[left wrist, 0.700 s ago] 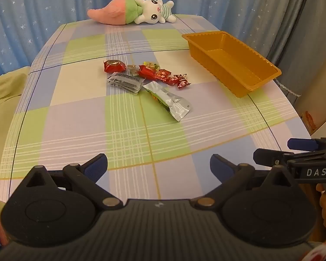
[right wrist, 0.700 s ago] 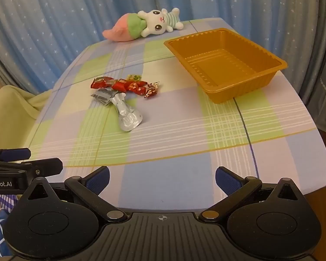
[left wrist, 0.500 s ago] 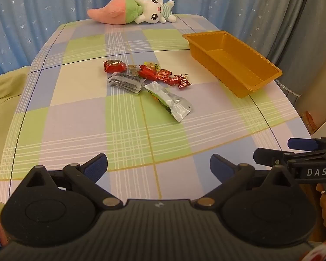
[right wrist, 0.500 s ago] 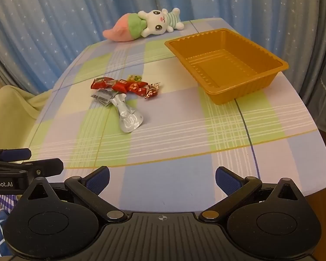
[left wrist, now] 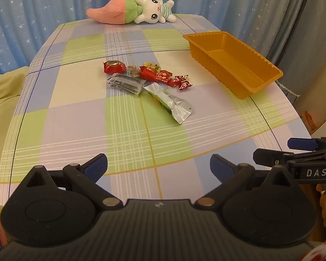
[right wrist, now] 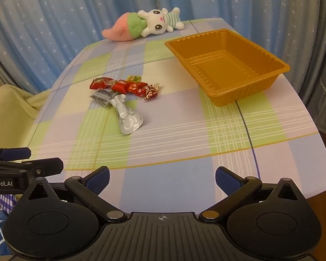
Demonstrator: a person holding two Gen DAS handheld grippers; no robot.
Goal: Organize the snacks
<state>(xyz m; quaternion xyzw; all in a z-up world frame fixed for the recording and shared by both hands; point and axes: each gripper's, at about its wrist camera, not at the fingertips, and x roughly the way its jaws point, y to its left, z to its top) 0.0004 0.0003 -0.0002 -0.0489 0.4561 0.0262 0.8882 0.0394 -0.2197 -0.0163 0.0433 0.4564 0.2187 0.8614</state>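
Observation:
Several wrapped snacks lie in a loose heap mid-table: red candies (left wrist: 160, 77) (right wrist: 128, 86), a grey sachet (left wrist: 125, 84) (right wrist: 102, 96) and a long silver packet (left wrist: 172, 104) (right wrist: 128, 115). An empty orange tray (left wrist: 234, 63) (right wrist: 228, 65) stands to their right. My left gripper (left wrist: 158, 165) hovers open over the table's near edge, well short of the snacks, nothing between its blue pads. My right gripper (right wrist: 162, 179) is likewise open and empty at the near edge. Each gripper shows at the side of the other's view.
A checked cloth covers the table (left wrist: 76, 119) (right wrist: 206, 130). A plush rabbit with a pink carrot body (left wrist: 130, 13) (right wrist: 145, 25) lies at the far edge. Blue starred curtains (left wrist: 32, 10) hang behind. A yellow-green cushion (left wrist: 0, 91) sits left of the table.

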